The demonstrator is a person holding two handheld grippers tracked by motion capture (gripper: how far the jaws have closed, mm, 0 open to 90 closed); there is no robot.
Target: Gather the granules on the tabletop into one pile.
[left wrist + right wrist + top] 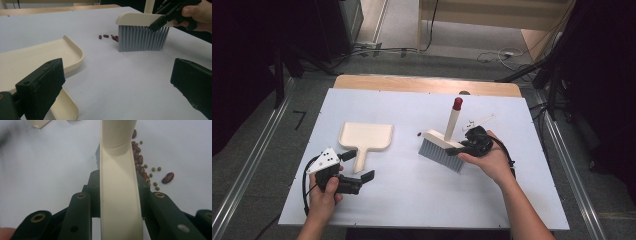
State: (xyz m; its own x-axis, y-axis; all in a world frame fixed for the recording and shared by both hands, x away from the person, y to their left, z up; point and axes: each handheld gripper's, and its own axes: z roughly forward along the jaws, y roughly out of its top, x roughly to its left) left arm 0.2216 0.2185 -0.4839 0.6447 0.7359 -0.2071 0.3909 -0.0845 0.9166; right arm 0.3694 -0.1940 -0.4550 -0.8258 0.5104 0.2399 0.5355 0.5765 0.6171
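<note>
Bristles of stiff grey plastic stand on the white table sheet (412, 200) under a cream plastic hand brush (443, 146), whose smooth flat back is clamped between the two black jaws of the right gripper (460, 148), one jaw on each long side of the back in the right gripper view. The brush's round cream handle rises tilted from that back and ends in a dark red cap. A scatter of glossy dark red kidney beans (139, 160) and small round green beans (152, 176) lies on the sheet just beside the brush. Left of the brush, well apart from it, lies a cream plastic dustpan (364, 139) with a raised rounded rim and a short flat handle. The left gripper (359, 165) hovers by the dustpan handle, jaws spread wide with nothing between them; one jaw sits over the handle, the other over bare sheet.
</note>
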